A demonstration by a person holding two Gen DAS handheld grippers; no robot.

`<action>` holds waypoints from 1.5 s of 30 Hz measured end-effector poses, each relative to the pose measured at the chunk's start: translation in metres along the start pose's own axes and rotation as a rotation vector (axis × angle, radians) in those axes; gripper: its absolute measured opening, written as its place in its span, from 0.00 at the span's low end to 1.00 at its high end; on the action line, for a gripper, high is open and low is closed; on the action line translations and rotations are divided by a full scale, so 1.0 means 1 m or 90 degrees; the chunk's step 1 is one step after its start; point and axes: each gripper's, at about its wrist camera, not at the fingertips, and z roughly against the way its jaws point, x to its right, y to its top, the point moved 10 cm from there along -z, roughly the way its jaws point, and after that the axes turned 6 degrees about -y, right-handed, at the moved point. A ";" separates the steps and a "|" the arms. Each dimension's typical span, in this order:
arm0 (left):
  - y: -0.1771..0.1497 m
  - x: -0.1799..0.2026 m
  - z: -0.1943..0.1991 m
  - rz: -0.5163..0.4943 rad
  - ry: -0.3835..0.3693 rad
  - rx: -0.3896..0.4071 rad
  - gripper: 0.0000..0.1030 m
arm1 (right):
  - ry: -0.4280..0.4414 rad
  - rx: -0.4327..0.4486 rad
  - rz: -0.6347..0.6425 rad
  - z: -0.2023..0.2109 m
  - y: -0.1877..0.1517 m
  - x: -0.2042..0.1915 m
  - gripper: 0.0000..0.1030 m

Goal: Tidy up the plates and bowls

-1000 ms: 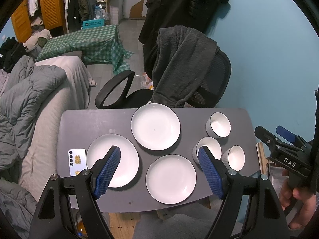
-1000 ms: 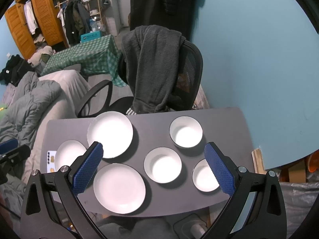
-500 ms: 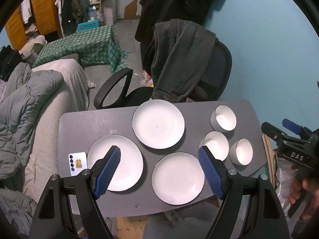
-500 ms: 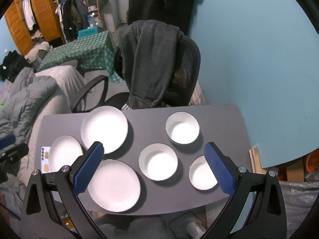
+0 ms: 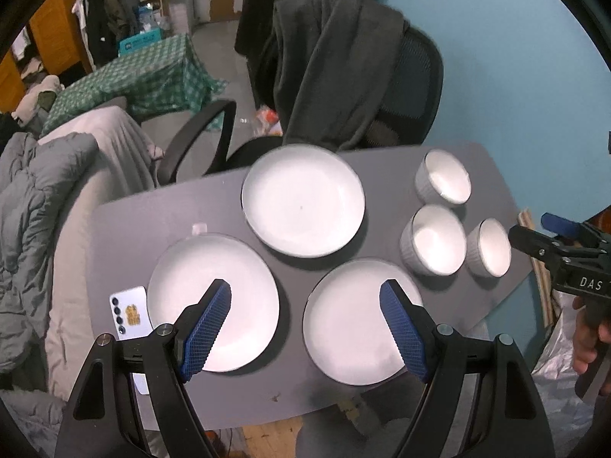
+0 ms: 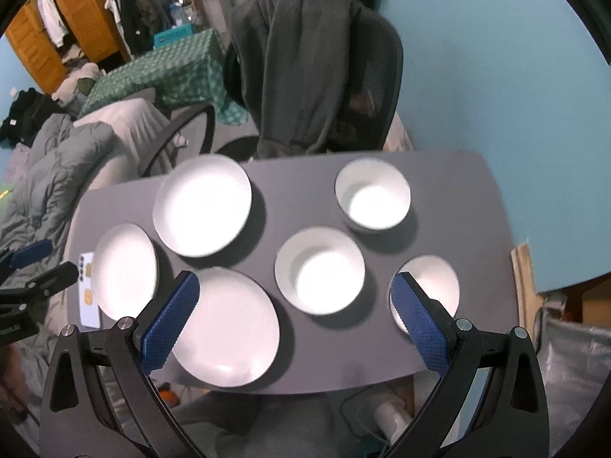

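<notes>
On the grey table [image 5: 160,213], three empty plates [image 5: 303,200], three empty bowls [image 6: 319,269], both grippers [image 5: 305,328] spread.

A lived-in bedroom at home: beyond the grey table [image 5: 160,225] stands an office chair [image 5: 416,87] draped with clothing, a rumpled duvet [image 5: 34,198] left, hanging clothes [image 5: 110,11] farther back.

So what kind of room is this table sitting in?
Most likely a lived-in bedroom or studio: a rumpled grey duvet beside the table, a clothes rack behind, and an office chair draped with clothing.
</notes>
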 end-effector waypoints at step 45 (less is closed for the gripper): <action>-0.111 -0.012 -0.147 0.090 -0.044 -0.170 0.62 | 0.104 -0.190 0.056 -0.148 -0.115 -0.023 0.32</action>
